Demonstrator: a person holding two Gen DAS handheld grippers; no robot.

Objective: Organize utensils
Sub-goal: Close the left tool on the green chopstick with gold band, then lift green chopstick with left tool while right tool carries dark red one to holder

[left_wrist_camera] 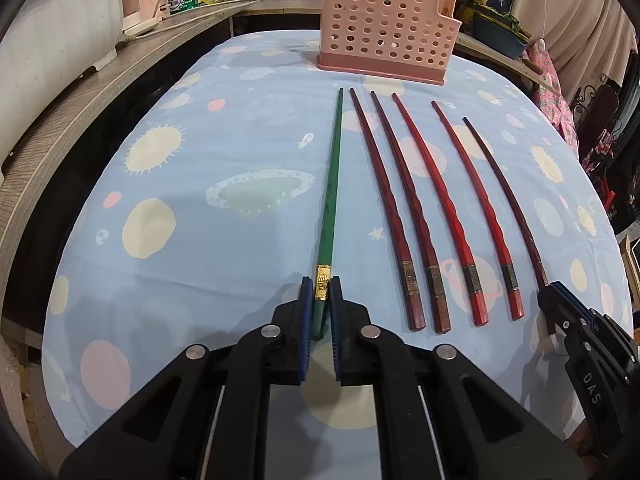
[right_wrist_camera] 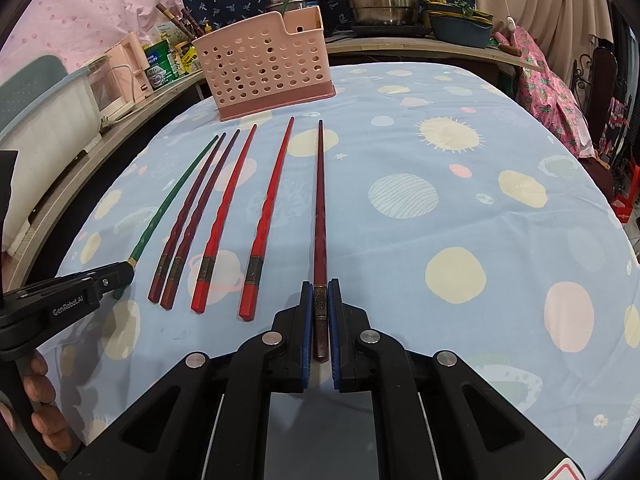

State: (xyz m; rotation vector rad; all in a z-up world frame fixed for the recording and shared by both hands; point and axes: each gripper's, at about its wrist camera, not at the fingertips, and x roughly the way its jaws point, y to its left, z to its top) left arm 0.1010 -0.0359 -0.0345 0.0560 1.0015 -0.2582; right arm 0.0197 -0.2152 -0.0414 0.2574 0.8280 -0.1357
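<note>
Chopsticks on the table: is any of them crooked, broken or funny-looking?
None looks broken or crooked. Six chopsticks lie side by side, tips toward the pink basket. The odd one is the green chopstick: the rest are red or dark red. The curved look comes from the fisheye lens.

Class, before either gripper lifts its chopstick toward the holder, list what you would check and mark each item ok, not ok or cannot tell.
1. Left gripper shut on green chopstick: ok.
2. Right gripper shut on dark chopstick: ok.
3. Both grips at the thick ends: ok.
4. Four red chopsticks lie clear of both grips: ok.
5. Holder upright: ok.
6. Free space inside holder: cannot tell.
</note>
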